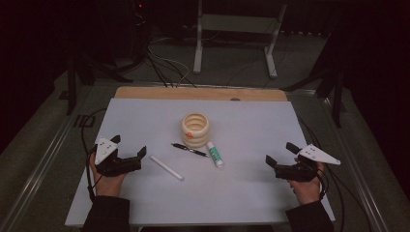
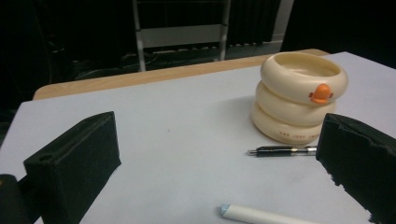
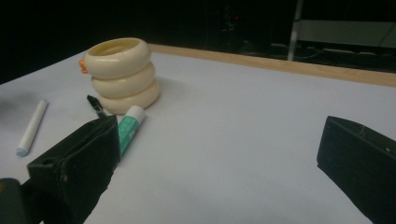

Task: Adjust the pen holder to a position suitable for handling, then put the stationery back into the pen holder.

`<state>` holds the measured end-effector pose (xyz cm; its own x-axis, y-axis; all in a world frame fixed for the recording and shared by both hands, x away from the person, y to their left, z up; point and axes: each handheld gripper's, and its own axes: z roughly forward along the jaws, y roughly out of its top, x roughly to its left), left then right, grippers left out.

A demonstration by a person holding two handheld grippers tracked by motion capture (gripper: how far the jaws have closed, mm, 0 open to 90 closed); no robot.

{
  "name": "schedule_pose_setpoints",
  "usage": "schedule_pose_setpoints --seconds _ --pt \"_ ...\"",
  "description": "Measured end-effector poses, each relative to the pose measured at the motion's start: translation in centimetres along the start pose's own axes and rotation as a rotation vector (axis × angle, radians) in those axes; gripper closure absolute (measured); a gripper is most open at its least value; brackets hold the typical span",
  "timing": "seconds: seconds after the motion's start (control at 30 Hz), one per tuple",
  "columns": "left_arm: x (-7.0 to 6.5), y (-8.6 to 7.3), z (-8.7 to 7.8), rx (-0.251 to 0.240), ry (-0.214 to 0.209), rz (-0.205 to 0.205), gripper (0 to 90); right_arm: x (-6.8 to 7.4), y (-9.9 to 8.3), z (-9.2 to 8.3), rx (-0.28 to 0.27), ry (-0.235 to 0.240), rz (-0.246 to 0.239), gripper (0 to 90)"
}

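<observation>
A cream ringed holder (image 1: 195, 129) with a small orange beak stands upright mid-table, also in the left gripper view (image 2: 299, 100) and the right gripper view (image 3: 122, 74). A black pen (image 1: 189, 150) (image 2: 282, 150) lies just in front of it. Beside the pen lies a white and green glue stick (image 1: 215, 154) (image 3: 128, 127). A white marker (image 1: 166, 167) (image 2: 261, 215) (image 3: 31, 127) lies left of them. My left gripper (image 1: 129, 146) (image 2: 219, 154) rests open at the left, empty. My right gripper (image 1: 279, 153) (image 3: 219, 158) rests open at the right, empty.
The white table top (image 1: 251, 125) has a wooden strip (image 1: 198, 93) along its far edge. A white metal stand (image 1: 237, 29) is on the floor beyond it. Cables (image 1: 164, 67) trail over the floor at the back.
</observation>
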<state>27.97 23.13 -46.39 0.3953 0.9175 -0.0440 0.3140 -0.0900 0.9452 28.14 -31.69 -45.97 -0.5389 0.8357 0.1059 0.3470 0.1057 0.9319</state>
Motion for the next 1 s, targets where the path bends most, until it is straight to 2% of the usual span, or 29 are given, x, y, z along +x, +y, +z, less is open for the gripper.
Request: schedule_pose_setpoints --seconds 0.23,0.47,0.6,0.77,1.0 --pt "0.3 0.0 -0.2 0.003 0.008 -0.007 0.1 0.5 3.3 1.9 0.056 0.031 -0.030 0.1" --pt "0.3 0.2 -0.2 0.006 0.009 -0.005 0.1 1.9 5.7 3.7 0.075 0.063 -0.073 0.2" --pt "0.4 0.3 -0.3 0.004 0.016 -0.005 0.1 3.2 6.5 4.9 0.085 0.091 -0.119 0.2" --pt "0.5 0.4 -0.5 0.005 0.027 -0.008 0.1 4.7 7.4 6.6 0.097 0.122 -0.155 0.2" --pt "0.7 0.5 -0.6 0.009 0.034 -0.010 0.1 6.6 7.9 9.4 0.115 0.174 -0.176 0.2"
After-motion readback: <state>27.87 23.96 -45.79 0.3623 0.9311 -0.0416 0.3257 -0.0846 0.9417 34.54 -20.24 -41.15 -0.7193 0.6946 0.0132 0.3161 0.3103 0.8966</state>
